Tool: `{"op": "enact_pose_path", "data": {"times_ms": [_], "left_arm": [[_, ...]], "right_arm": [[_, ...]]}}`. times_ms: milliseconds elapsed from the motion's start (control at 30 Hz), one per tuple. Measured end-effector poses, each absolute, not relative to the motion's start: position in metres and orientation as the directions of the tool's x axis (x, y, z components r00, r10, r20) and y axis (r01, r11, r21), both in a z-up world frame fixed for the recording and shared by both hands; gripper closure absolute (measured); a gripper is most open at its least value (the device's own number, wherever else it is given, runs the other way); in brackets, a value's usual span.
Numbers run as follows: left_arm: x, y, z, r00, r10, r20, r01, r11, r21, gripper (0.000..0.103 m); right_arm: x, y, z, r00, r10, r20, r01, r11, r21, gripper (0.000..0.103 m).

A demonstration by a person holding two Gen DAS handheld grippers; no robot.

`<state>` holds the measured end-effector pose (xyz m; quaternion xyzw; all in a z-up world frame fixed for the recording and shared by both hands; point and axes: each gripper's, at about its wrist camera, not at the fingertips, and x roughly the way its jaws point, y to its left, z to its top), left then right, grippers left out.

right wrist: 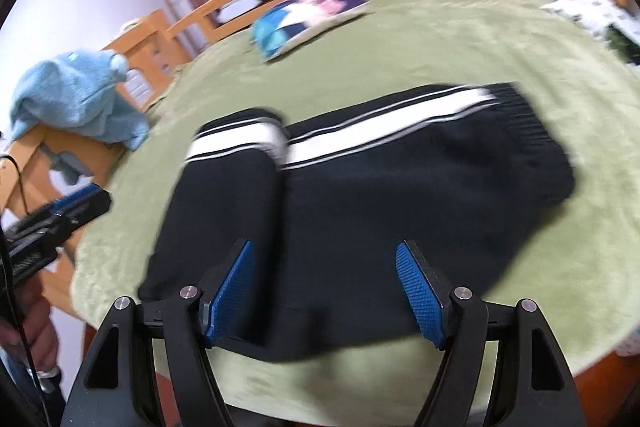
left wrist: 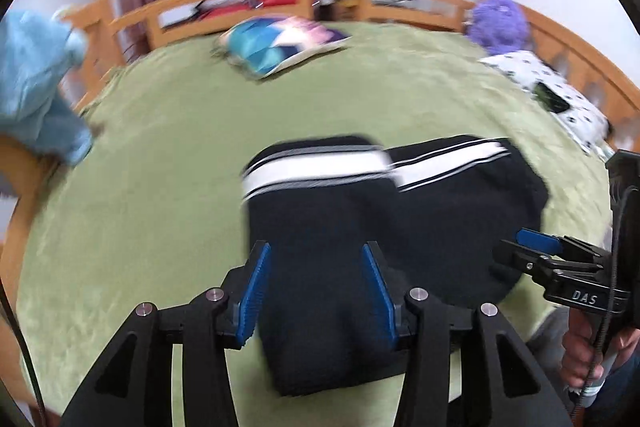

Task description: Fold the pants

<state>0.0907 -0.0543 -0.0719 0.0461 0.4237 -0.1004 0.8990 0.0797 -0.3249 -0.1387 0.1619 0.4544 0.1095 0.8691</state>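
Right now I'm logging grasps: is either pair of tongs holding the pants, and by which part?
Nothing is held. Both the left tongs and right tongs stand open above the folded black pants.

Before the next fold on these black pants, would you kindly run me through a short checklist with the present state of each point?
1. Left gripper free of cloth: ok; it is open over the black pants with white side stripes, pads apart from the fabric.
2. Right gripper free of cloth: ok; open, nothing pinched.
3. Pants already folded over: ok; one striped part lies on the other.
4. Pants fully on the green fleece blanket: ok; green shows all round.
5. Fold edges aligned: cannot tell; the pictures are blurred.
6. Space beyond the pants: ok; the colourful printed cushion lies well away.
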Motion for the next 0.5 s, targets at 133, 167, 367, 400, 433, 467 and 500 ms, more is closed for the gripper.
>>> {"op": "enact_pose_path", "data": {"times_ms": [133,167,367,400,433,467,500], "left_arm": [[0.099,-0.018,-0.091,0.583,-0.127,-0.803,0.161,0.986,-0.04,0.058],[0.101,-0.011,-0.096,0.572,-0.122,-0.811,0.147,0.988,-0.045,0.058],[0.11,0.019,-0.117,0.526,-0.11,-0.843,0.09,0.993,-0.073,0.058],[0.111,0.021,-0.119,0.522,-0.107,-0.846,0.084,0.994,-0.074,0.058],[0.113,0.021,-0.122,0.518,-0.104,-0.849,0.077,0.994,-0.075,0.058],[0.115,0.02,-0.124,0.514,-0.104,-0.852,0.075,0.994,-0.076,0.058],[0.118,0.018,-0.126,0.508,-0.106,-0.855,0.074,0.994,-0.079,0.058]], "right_arm": [[0.108,-0.289,-0.164,0.52,0.415,-0.747,-0.073,0.892,0.445,0.03],[0.121,-0.279,-0.176,0.509,0.403,-0.761,-0.063,0.899,0.434,0.03],[0.156,-0.251,-0.193,0.436,0.489,-0.756,-0.11,0.862,0.495,0.092],[0.153,-0.249,-0.181,0.466,0.489,-0.738,-0.159,0.866,0.474,0.093],[0.151,-0.249,-0.168,0.488,0.491,-0.721,-0.197,0.867,0.457,0.093],[0.149,-0.25,-0.159,0.501,0.492,-0.712,-0.215,0.867,0.449,0.093],[0.147,-0.254,-0.144,0.524,0.488,-0.698,-0.231,0.87,0.435,0.093]]}}
